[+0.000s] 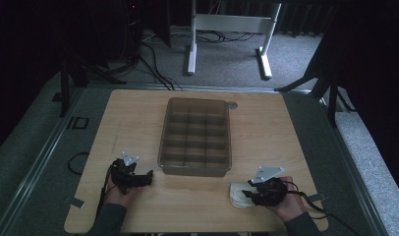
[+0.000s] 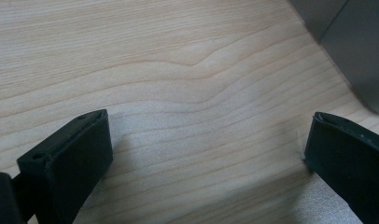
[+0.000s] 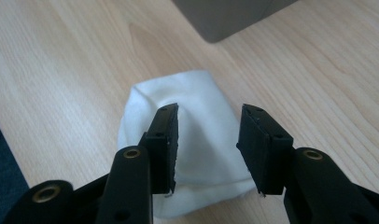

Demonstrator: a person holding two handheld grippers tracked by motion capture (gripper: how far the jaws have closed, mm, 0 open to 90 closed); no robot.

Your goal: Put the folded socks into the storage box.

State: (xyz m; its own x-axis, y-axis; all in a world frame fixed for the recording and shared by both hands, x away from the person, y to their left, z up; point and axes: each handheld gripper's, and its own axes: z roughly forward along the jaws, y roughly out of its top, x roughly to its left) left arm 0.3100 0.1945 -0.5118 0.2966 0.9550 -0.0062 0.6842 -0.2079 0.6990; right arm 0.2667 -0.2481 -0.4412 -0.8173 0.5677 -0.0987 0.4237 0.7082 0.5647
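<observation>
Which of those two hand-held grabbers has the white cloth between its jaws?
The right gripper: its jaws straddle the folded white cloth on the table. The left gripper has bare wood between its wide-open jaws.

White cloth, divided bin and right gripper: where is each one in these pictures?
white cloth (image 3: 204,100), right gripper view, on its bare upper part.
divided bin (image 1: 195,171), high view, on its near wall.
right gripper (image 3: 207,147), right gripper view, midway between its fingertips.

Light: your room is dim | Floor: grey carpet (image 1: 227,59) around your tabletop (image 1: 266,128) | Beyond tabletop: white desk frame (image 1: 232,29), black cables (image 1: 156,69) on the carpet
</observation>
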